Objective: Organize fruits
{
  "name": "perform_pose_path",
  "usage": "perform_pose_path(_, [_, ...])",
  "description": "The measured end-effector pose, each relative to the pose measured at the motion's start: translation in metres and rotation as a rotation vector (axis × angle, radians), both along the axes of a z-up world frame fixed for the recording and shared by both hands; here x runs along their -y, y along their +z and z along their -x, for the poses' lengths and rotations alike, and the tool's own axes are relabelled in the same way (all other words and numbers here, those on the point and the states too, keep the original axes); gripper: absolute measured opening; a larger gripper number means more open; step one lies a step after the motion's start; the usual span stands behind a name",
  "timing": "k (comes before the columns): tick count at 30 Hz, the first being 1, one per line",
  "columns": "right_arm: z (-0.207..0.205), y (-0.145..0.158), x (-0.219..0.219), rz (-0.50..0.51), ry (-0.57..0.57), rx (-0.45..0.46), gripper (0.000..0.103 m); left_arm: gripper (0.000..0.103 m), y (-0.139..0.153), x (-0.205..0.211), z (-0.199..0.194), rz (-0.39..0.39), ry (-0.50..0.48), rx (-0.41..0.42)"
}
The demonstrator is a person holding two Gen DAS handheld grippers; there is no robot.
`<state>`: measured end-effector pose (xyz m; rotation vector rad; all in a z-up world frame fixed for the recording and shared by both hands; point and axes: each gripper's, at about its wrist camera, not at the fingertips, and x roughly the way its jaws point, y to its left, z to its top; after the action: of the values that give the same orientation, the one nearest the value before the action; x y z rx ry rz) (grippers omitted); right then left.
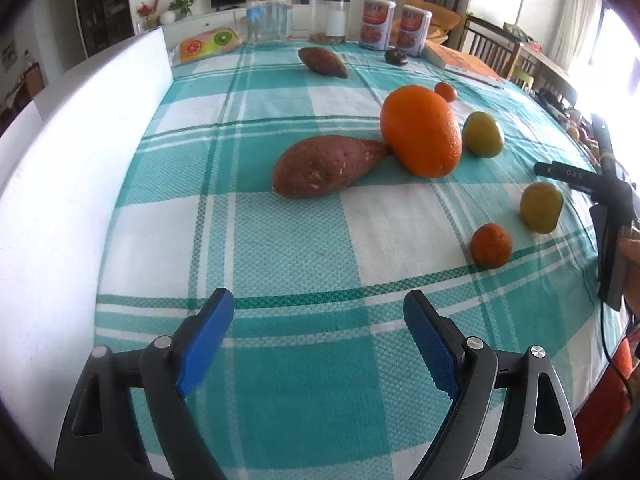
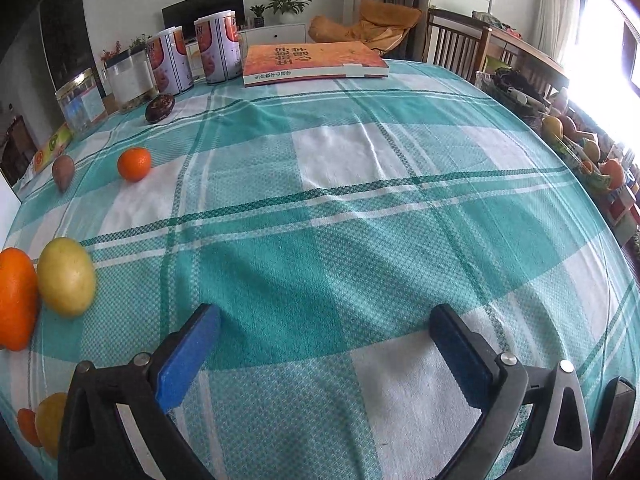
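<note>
Looking along the left gripper, its blue pads stand spread wide with nothing between them, low over the checked tablecloth. Ahead and slightly to its right lies the nearer sweet potato, its long axis running across the view and a little away, thick end to the left and taper touching the large orange. Just beyond the orange sits a yellow-green fruit, with a small mandarin further back. Off to the right, nearer the fingers, are a second mandarin and another yellow-green fruit, close to each other but apart. A second sweet potato and a dark round fruit lie well away near the jars. In the right-wrist view, the right gripper is likewise released and holds nothing, pointing over bare cloth toward a book. Every fruit it sees lies to its left: the orange touching a yellow-green fruit at the left edge, a mandarin further up. My judgement is that the left gripper is better placed for the central cluster, since it faces it squarely; gripping across the sweet potato's narrow width would suit its present heading. The right gripper would first have to swing left.
</note>
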<state>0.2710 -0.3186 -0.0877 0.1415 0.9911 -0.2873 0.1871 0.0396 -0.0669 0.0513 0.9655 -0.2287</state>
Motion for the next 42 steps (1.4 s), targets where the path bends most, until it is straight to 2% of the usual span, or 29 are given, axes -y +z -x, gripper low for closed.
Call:
perform_pose_path(5, [0.000,0.000,0.000,0.000,0.000,0.000,0.103,0.089,-0.009,0.006,-0.009,-0.027,-0.025,0.067])
perform_pose_path(19, [0.000,0.000,0.000,0.000,0.000,0.000,0.103,0.093,-0.011,0.005,-0.021,-0.007,-0.035,0.055])
perform_pose_path(42, [0.000,0.000,0.000,0.000,0.000,-0.001,0.103,0.097,-0.014,0.008,-0.024,-0.037,-0.037,0.052])
